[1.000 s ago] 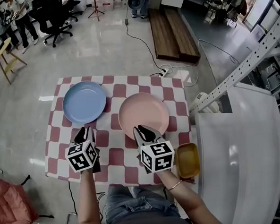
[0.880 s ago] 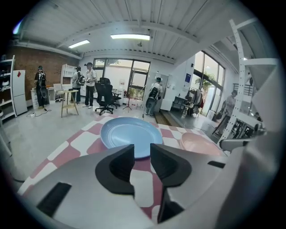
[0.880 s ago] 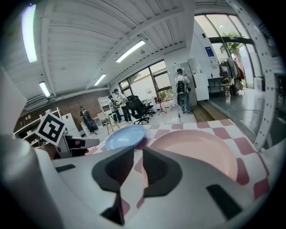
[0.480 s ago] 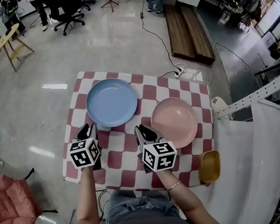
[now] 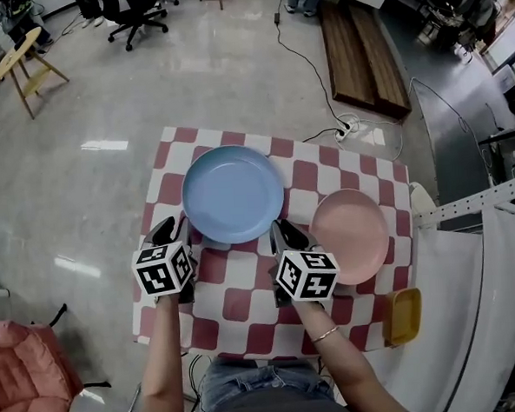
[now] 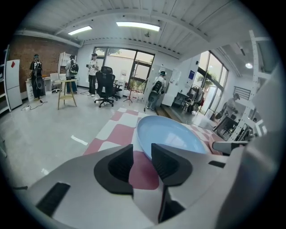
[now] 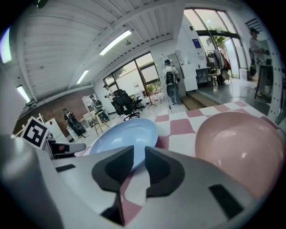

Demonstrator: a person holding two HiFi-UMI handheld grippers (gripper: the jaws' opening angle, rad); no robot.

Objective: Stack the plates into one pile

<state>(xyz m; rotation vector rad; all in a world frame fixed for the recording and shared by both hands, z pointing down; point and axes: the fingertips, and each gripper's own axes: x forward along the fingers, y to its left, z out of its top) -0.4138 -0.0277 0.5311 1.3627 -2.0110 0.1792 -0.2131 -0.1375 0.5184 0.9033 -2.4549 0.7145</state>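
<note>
On the tabletop [image 5: 246, 308], covered with a red-and-white checked cloth, two plates are shown lying separately, neither stacked on the other. The blue plate [image 5: 232, 194] is placed at the upper centre of the cloth; the pink plate [image 5: 350, 236] is placed to its lower right, near the right edge, with a strip of cloth visible between the two rims. A yellow container [image 5: 402, 316] is seen at the lower right corner of the cloth.

The left tool [image 5: 174, 232] is held just beside the lower left rim of the blue plate. Its jaws have just been opening and are set fairly wide; only a red square of cloth is seen through the gap, and nothing is gripped.

The right tool [image 5: 285, 232] is held between the two plates, just beside the lower right rim of the blue plate and near the left rim of the pink one. Its jaws are parted by a narrow gap, through which cloth and the edge of the blue plate ahead are seen; nothing is held. Whether either tool touches a rim cannot be determined.

Both tools are pointed toward the top of the frame, each carried on a bare forearm entering from the bottom.
</note>
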